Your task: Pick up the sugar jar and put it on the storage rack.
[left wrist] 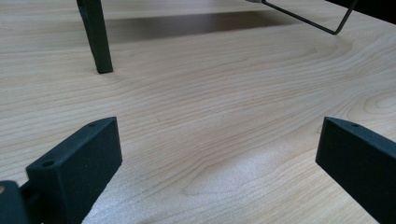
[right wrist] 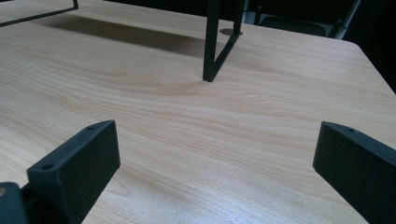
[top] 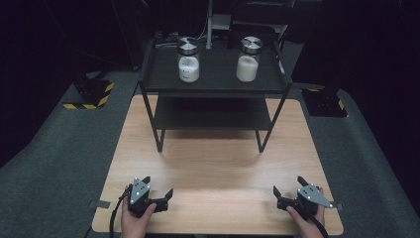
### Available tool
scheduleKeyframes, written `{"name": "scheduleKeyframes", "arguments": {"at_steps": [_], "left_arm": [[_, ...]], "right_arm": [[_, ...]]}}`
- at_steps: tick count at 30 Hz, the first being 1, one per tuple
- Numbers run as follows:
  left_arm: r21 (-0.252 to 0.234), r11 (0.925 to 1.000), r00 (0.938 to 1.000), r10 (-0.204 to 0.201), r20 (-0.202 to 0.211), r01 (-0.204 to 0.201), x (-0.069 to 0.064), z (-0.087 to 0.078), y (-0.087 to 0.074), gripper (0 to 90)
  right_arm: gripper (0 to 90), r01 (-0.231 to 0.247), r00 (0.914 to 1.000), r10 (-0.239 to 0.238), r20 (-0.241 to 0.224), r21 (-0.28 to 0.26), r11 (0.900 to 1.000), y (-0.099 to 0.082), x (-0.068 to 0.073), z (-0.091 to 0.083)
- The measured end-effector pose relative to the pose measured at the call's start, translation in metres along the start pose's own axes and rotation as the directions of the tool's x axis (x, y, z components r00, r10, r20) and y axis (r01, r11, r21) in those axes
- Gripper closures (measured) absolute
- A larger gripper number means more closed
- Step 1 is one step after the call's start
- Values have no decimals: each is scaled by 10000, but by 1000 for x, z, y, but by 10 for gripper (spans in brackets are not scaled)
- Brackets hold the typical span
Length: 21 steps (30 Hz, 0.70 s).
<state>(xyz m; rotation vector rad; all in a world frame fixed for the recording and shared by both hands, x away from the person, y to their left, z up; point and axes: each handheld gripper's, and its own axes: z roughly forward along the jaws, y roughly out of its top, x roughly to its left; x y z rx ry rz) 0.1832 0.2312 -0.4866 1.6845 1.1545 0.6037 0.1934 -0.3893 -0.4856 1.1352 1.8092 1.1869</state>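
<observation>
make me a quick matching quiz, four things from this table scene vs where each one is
Things:
1. left jar
2. right jar
3. left claw
4. right claw

Places:
a. near right edge of the table
b. top shelf, right side
c. near left edge of the table
d. top shelf, left side

Pairs: 1-d, 2-b, 3-c, 4-a
</observation>
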Motion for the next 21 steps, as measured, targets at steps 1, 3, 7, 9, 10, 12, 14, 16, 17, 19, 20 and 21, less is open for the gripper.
{"name": "scheduleKeyframes", "arguments": {"at_steps": [1, 3, 7, 9, 10, 12, 14, 16, 17, 19, 20, 21], "left_arm": [[0, 10000, 10000, 2, 9, -2, 0, 0, 0, 7], [27, 10000, 10000, 15, 2, -15, 0, 0, 0, 6], [62, 10000, 10000, 44, -10, -44, 0, 0, 1, 6], [59, 10000, 10000, 38, -18, -38, 0, 0, 1, 6], [68, 10000, 10000, 46, -14, -46, 0, 0, 1, 6], [95, 9999, 10000, 41, -5, -41, 0, 1, 2, 6], [96, 10000, 10000, 7, 4, -7, 0, 1, 2, 6], [74, 10000, 10000, -64, 63, 64, 2, 1, 1, 7], [100, 9999, 9999, -119, 103, 118, 3, 1, 2, 6], [133, 9996, 9996, -254, 139, 252, 5, 1, 2, 6], [121, 9995, 9994, -302, 175, 300, 6, 1, 2, 7], [130, 9994, 9993, -316, 210, 313, 7, 0, 2, 7]], "right_arm": [[2, -22, 10000, 22, 12, 0, 10000, 0, 0, 0], [1, -33, 10000, 33, 20, -17, 10000, 0, 0, 0], [2, -25, 10000, 25, -20, 8, 10000, 0, 0, 0], [2, -54, 10000, 54, -14, 18, 10000, 0, 0, 0], [2, -69, 10000, 69, -17, 22, 10000, 0, 0, 0], [2, -74, 10000, 74, -20, 31, 10000, 0, 0, 0], [2, -65, 10000, 65, -17, 55, 10000, 1, 0, 0], [2, -87, 10000, 87, -2, 41, 10000, 0, 0, 0], [2, -84, 10000, 84, -12, 33, 10000, 0, 0, 0], [2, -92, 10000, 92, 24, 30, 10000, 0, 0, 0], [2, -99, 9999, 99, 20, 39, 9999, 0, 0, 0], [2, -98, 10000, 98, 11, 39, 9999, 0, 0, 0]]}}
